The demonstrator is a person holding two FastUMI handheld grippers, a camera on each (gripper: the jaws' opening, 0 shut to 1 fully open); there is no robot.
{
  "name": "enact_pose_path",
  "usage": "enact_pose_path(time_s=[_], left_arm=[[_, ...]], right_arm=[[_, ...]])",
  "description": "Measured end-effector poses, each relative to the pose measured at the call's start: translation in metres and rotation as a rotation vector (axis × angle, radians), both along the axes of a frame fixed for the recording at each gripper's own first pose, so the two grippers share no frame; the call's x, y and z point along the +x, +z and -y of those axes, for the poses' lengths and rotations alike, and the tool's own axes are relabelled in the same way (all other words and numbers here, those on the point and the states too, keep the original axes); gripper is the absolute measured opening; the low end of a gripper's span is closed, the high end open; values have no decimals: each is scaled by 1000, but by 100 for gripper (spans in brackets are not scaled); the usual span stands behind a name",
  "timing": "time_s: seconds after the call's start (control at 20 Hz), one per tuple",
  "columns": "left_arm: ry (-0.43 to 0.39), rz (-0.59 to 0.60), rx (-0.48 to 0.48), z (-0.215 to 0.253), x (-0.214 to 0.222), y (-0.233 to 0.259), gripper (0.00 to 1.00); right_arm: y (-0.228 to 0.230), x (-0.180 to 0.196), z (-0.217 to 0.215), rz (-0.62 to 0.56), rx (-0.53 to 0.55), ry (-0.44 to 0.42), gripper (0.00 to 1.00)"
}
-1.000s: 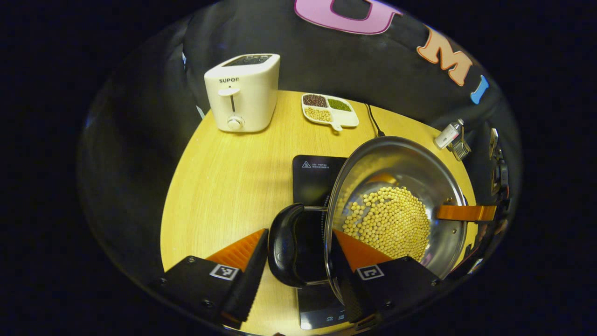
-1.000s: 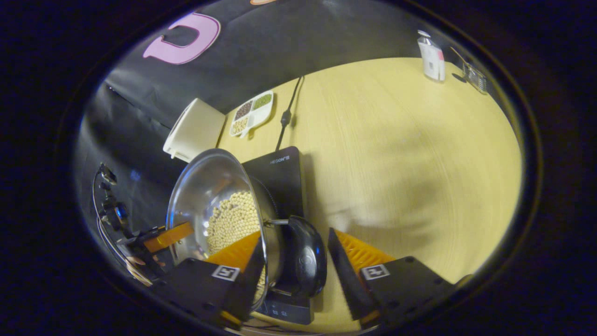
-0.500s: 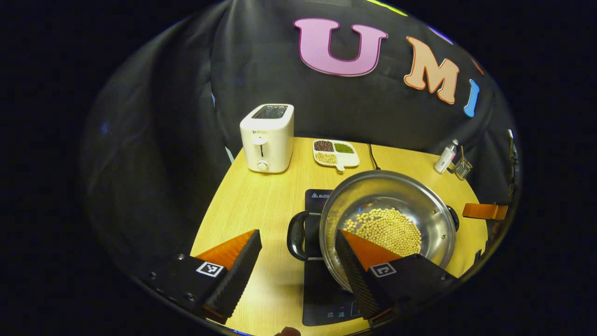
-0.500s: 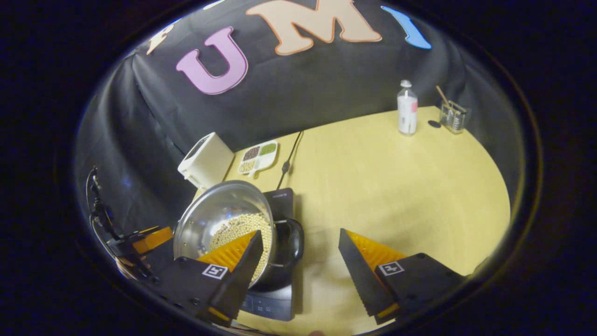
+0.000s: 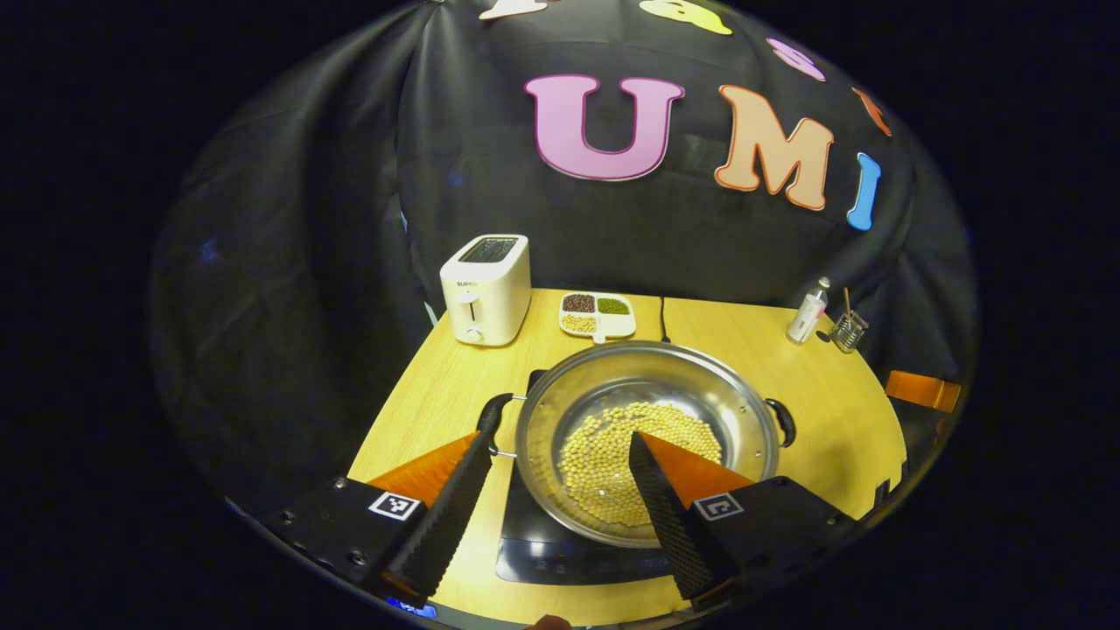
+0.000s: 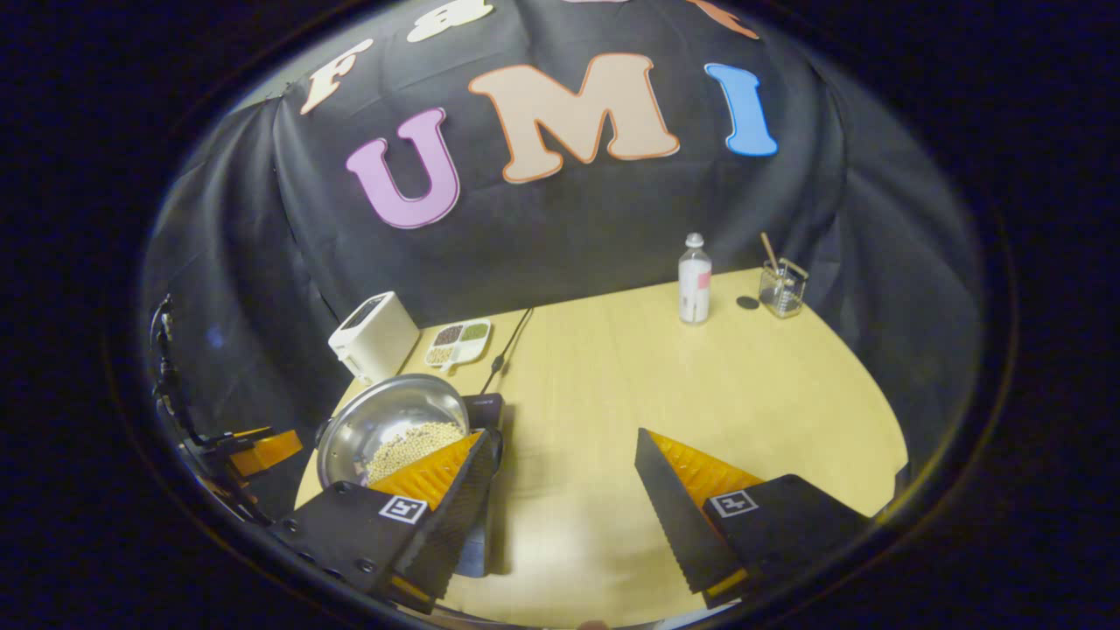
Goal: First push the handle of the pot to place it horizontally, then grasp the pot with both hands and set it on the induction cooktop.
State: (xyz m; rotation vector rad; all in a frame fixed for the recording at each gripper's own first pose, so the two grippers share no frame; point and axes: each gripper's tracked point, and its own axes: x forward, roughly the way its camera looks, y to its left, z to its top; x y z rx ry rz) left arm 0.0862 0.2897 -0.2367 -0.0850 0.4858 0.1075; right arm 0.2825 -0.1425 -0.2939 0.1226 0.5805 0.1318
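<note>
A steel pot (image 5: 647,367) holding soybeans (image 5: 612,446) sits level on the black induction cooktop (image 5: 560,553), with one black handle (image 5: 490,420) on its left and another (image 5: 781,422) on its right. My left gripper (image 5: 556,499) hangs open, back from the pot and above its near rim, touching nothing. In the right gripper view the pot (image 6: 389,418) is low on the left on the cooktop (image 6: 486,406). My right gripper (image 6: 564,490) is open over bare table beside it. The left gripper (image 6: 254,442) shows at that view's far left edge.
On the round wooden table (image 5: 420,411), a white toaster (image 5: 486,289) and a divided dish of beans (image 5: 598,315) stand at the back. A power cord (image 6: 507,346) runs rearward. A small bottle (image 6: 695,280) and a glass with sticks (image 6: 781,287) stand back right.
Both grippers, open around the pot's two handles a second ago, have drawn back and risen away. The pot now rests level on the cooktop.
</note>
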Motion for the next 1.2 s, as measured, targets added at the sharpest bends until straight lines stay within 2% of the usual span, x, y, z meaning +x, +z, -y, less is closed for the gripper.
enact_pose_path(time_s=[0.05,0.1,0.15,0.2,0.25,0.4,0.45,0.5,0.55,0.6,0.65,0.7,1.0,1.05,1.1,1.15,1.2], left_arm=[[4,19,7,13,-1,10,98],[7,45,13,27,-3,21,98],[10,75,16,43,-5,33,98],[14,112,15,61,-8,49,98],[16,138,11,75,-10,58,97],[16,267,5,126,-11,106,97],[14,308,11,142,-11,121,97],[15,343,20,155,-13,134,96],[16,379,33,167,-15,149,96],[20,417,47,178,-17,163,96],[27,453,59,189,-20,176,96],[28,485,71,202,-23,185,96],[47,586,118,242,-48,222,96],[53,589,124,243,-51,222,93],[60,590,128,246,-55,223,96],[64,590,131,247,-57,222,96],[68,589,130,249,-58,222,96]], right_arm=[[12,-4,9,26,-6,6,93],[24,-8,19,50,-10,16,93],[35,-7,27,77,-11,24,100],[47,-8,35,102,-9,34,94],[61,-10,43,124,-3,42,93],[102,-11,68,198,29,65,93],[117,-11,76,226,36,74,100],[130,-12,85,254,33,80,100],[142,-10,94,286,24,84,93],[152,-12,100,308,19,93,100],[162,-11,104,330,17,100,93],[169,-14,108,346,21,108,93],[209,-12,137,414,17,139,93],[215,-15,141,431,7,138,93],[222,-16,147,448,-5,139,100],[230,-20,154,463,-14,141,100],[236,-21,158,476,-21,141,93]])
